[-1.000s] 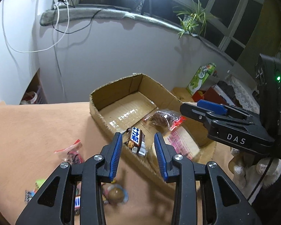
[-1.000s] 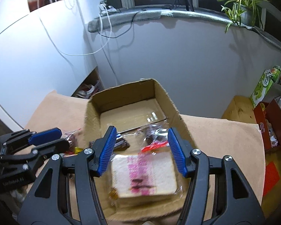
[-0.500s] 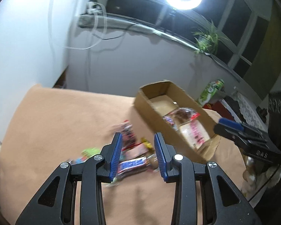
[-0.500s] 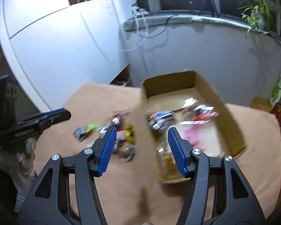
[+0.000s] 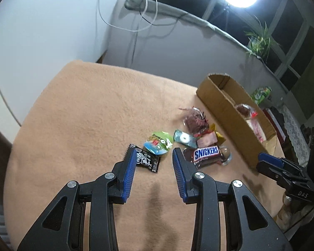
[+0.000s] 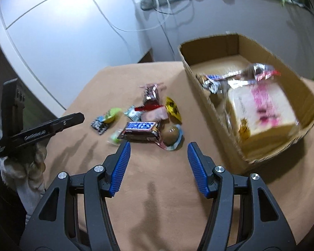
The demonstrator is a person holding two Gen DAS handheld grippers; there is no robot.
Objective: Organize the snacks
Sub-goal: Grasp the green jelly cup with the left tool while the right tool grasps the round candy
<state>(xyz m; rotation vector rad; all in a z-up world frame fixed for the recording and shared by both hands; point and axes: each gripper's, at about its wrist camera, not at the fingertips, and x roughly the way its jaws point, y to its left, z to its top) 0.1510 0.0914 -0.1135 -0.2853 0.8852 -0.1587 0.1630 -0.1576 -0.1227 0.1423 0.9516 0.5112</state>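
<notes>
Grippers [image 5: 153,159] now off box [image 5: 224,104]; over snacks [image 5: 205,153]

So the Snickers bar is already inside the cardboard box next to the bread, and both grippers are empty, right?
Not quite. The Snickers bar lies outside the cardboard box, on the tan cloth among the loose snacks, as the left wrist view shows. The bread is in the box. The left gripper, jaws opening, and the right gripper are both empty.
</notes>
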